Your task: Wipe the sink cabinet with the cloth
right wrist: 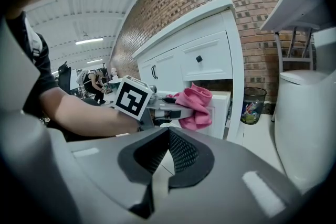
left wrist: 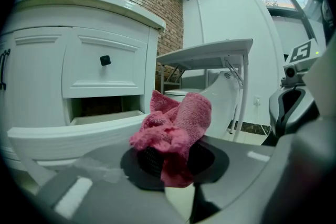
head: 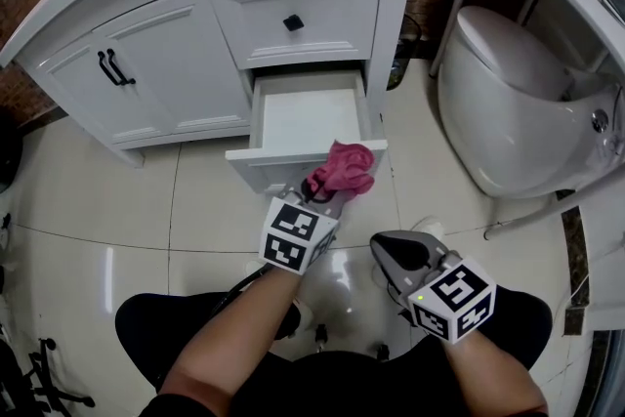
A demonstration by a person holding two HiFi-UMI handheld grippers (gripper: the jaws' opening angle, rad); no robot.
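A crumpled pink cloth (head: 342, 169) is pinched in my left gripper (head: 317, 195), right at the front edge of the pulled-out lower drawer (head: 308, 117) of the white sink cabinet (head: 195, 44). In the left gripper view the cloth (left wrist: 173, 131) bulges out from between the shut jaws, with the drawer front (left wrist: 63, 139) close behind it. My right gripper (head: 400, 254) hovers lower right of the left one, above the floor, jaws shut and empty (right wrist: 167, 157). The right gripper view shows the cloth (right wrist: 194, 106) against the drawer.
A white toilet (head: 508, 103) stands right of the cabinet. A small waste bin (right wrist: 252, 104) sits between them by the brick wall. The upper drawer (head: 293, 20) and the cabinet door (head: 146, 63) are shut. The person's knees are below, on glossy floor tiles (head: 98, 200).
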